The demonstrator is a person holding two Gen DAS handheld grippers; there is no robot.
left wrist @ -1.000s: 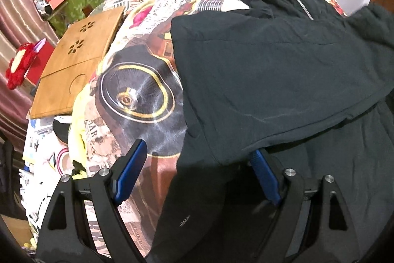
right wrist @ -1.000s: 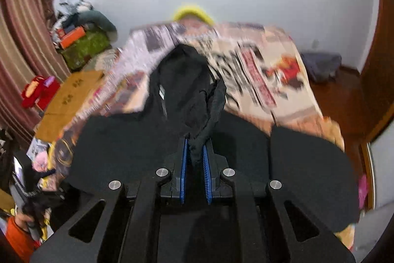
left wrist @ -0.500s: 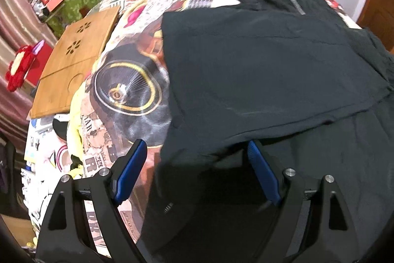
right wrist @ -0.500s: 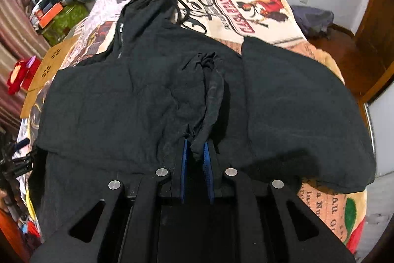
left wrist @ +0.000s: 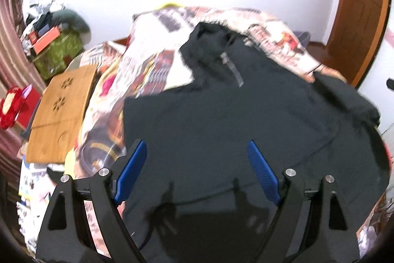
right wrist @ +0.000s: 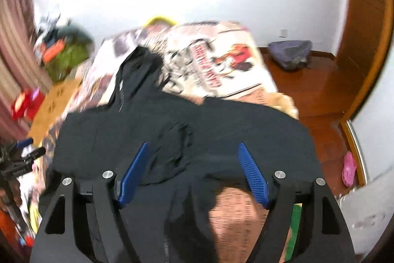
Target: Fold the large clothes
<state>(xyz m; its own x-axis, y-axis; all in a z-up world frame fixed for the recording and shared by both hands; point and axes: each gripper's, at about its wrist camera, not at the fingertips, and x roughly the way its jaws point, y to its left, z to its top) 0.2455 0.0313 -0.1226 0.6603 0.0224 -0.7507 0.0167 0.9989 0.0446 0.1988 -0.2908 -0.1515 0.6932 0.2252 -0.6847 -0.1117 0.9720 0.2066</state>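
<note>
A black hooded jacket [left wrist: 234, 120] lies spread across the printed bedspread [left wrist: 157, 70] of the bed. Both the left gripper [left wrist: 197, 171] and the right gripper [right wrist: 192, 171] hang above it with jaws spread wide, holding nothing. Only the left view shows the wooden lap tray [left wrist: 61, 115] plainly; only the right view shows the floor [right wrist: 320, 90], a grey bag [right wrist: 290, 53] and a pink slipper [right wrist: 349, 169].

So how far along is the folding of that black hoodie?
Partly done. The black hoodie lies spread on the bed, with one sleeve laid across its front. Nothing is in hand: the left gripper and right gripper are both open above the cloth. The hood and lower half look unfolded, so most folds remain.
</note>
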